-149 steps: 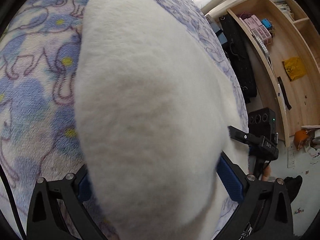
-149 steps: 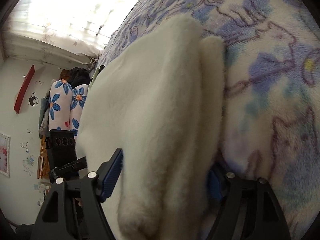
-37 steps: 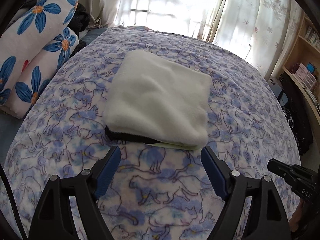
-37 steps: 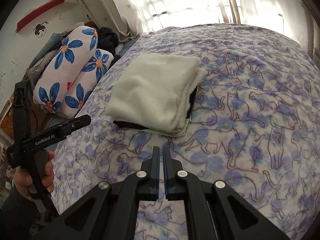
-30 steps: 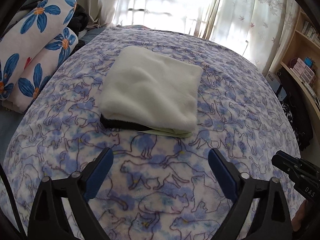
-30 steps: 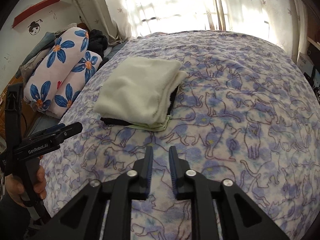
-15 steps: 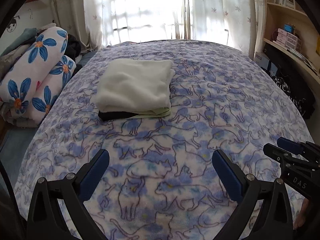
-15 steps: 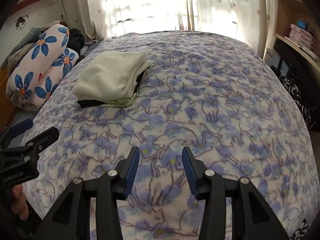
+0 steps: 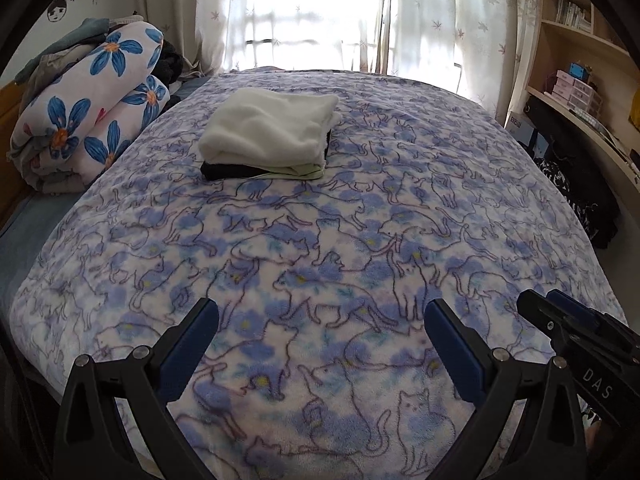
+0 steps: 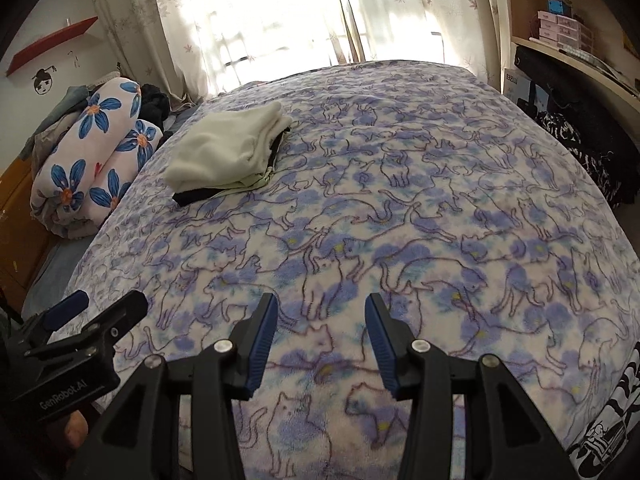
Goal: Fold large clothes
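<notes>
A folded white fleece garment [image 9: 272,132] lies on top of a small stack, over a pale green piece and a black piece [image 9: 224,170], at the far left of the bed; it also shows in the right wrist view [image 10: 228,148]. My left gripper [image 9: 320,320] is open and empty, low over the bed's near edge, far from the stack. My right gripper [image 10: 322,320] is open and empty, also over the near edge. Each gripper shows at the edge of the other's view.
The bed wears a blue cat-print blanket [image 9: 360,240]. A rolled flower-print quilt [image 9: 88,112] lies at the left. Curtains and a bright window [image 9: 312,12] stand behind. Wooden shelves [image 9: 580,80] and a black bag [image 10: 580,140] stand at the right.
Both grippers let go of the white garment, now on the stack, and pulled back toward the near edge of the bed. The right gripper's jaws have opened from shut.
</notes>
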Action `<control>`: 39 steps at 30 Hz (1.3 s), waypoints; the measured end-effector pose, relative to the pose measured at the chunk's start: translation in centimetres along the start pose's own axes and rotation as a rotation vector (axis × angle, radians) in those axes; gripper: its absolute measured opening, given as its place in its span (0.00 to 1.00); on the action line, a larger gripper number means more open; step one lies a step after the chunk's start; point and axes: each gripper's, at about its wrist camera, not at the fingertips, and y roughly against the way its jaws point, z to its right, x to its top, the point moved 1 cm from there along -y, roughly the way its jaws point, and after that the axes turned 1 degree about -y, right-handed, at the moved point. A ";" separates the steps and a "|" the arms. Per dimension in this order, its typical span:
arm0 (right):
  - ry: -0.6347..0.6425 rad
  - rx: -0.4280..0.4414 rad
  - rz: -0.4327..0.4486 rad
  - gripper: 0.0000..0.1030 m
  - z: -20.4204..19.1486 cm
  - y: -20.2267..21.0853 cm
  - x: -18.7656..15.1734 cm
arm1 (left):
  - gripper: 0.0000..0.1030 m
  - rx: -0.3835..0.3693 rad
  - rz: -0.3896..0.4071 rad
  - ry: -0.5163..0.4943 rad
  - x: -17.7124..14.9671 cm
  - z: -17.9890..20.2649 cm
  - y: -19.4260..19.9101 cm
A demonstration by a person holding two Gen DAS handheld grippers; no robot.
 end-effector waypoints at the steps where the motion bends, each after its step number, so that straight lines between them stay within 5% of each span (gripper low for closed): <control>1: 0.004 -0.003 0.002 0.44 -0.2 0.3 -0.1 | 0.99 -0.002 -0.002 -0.003 -0.2 0.2 0.2; 39: 0.033 -0.006 0.030 0.44 -0.2 1.5 -1.1 | 0.99 0.007 0.006 -0.019 -0.6 1.3 0.9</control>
